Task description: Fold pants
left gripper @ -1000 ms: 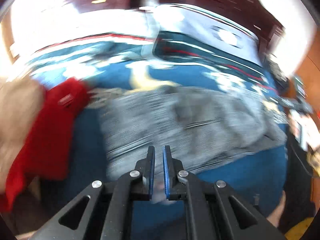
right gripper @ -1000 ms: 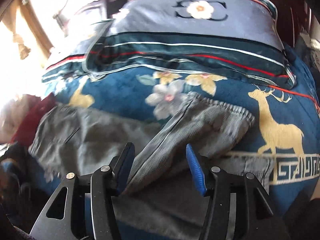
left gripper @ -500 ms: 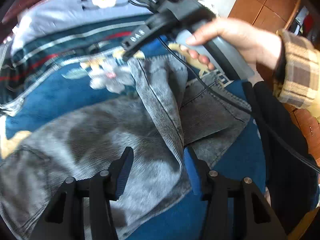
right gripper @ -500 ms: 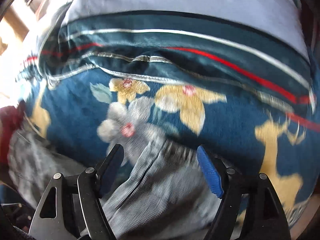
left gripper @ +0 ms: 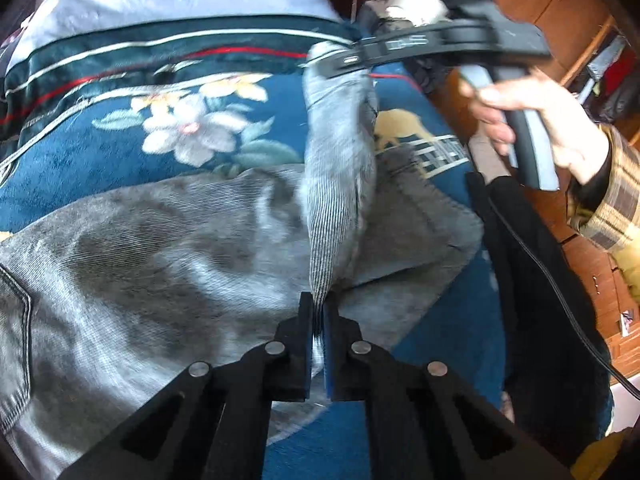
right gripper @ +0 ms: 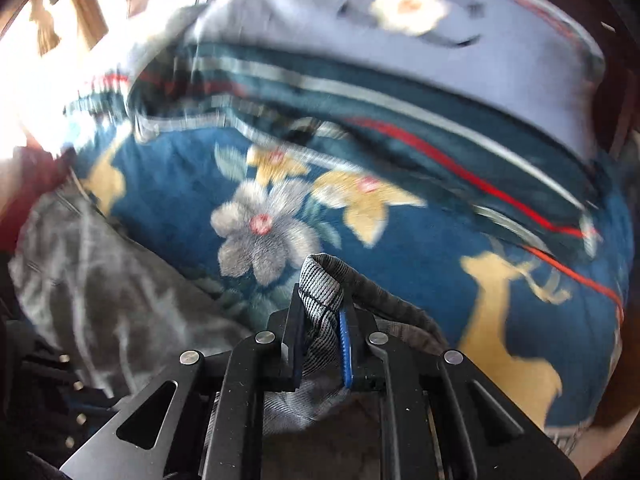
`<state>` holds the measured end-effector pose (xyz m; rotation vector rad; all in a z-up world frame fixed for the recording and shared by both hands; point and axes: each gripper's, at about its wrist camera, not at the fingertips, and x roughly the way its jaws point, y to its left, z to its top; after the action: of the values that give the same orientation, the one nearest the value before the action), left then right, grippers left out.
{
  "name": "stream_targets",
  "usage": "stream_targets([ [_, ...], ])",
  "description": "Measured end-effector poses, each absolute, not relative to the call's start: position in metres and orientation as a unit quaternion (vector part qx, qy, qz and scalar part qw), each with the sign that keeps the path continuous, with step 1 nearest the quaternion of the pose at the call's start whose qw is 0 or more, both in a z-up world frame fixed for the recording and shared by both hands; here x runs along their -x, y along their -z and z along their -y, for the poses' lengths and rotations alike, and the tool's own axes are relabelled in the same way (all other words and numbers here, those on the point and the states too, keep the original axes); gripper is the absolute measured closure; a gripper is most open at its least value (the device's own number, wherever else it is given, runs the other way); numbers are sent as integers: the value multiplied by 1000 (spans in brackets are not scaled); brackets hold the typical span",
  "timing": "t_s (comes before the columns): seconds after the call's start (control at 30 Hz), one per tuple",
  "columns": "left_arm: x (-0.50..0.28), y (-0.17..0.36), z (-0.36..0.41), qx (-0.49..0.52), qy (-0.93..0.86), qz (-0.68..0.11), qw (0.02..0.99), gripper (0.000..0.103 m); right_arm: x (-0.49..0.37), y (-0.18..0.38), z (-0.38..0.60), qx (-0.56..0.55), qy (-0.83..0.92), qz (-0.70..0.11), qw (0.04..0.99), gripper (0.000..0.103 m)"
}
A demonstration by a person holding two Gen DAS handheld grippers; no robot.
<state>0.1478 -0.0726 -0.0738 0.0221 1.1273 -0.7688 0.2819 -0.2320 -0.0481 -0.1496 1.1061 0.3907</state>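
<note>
While the left wrist view shows the grey pants (left gripper: 168,248) spread over the blue flowered blanket (left gripper: 80,160), only it shows a hand (left gripper: 536,120) at far right holding the right gripper (left gripper: 352,56), which lifts a pant leg up off the bed. The left gripper (left gripper: 317,316) is clamped on the near edge of that same strip. The right wrist view, blurred, seems to show a hem bunched between its closed jaws. Both jaws have just been closing: half a second ago they stood wide around the cloth.
</note>
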Motion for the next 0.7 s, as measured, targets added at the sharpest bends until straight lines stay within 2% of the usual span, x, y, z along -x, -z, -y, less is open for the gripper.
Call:
stream_targets([
  [0.2, -117, 56, 80, -19, 373, -509, 775, 98, -206, 13, 296, -9, -156, -489, 858, 90],
  [0.3, -106, 60, 84, -25, 375, -517, 769, 98, -168, 29, 314, -31, -135, -497, 857, 90],
  [0.47, -92, 83, 97, -57, 361, -536, 761, 98, -131, 85, 327, -60, -96, -542, 833, 90],
  [0.67, -86, 77, 87, -37, 356, -533, 767, 97, -94, 63, 333, -126, -73, -492, 858, 90],
  [0.7, -87, 83, 90, -47, 352, -542, 762, 97, -93, 67, 331, -123, -68, -500, 855, 87],
])
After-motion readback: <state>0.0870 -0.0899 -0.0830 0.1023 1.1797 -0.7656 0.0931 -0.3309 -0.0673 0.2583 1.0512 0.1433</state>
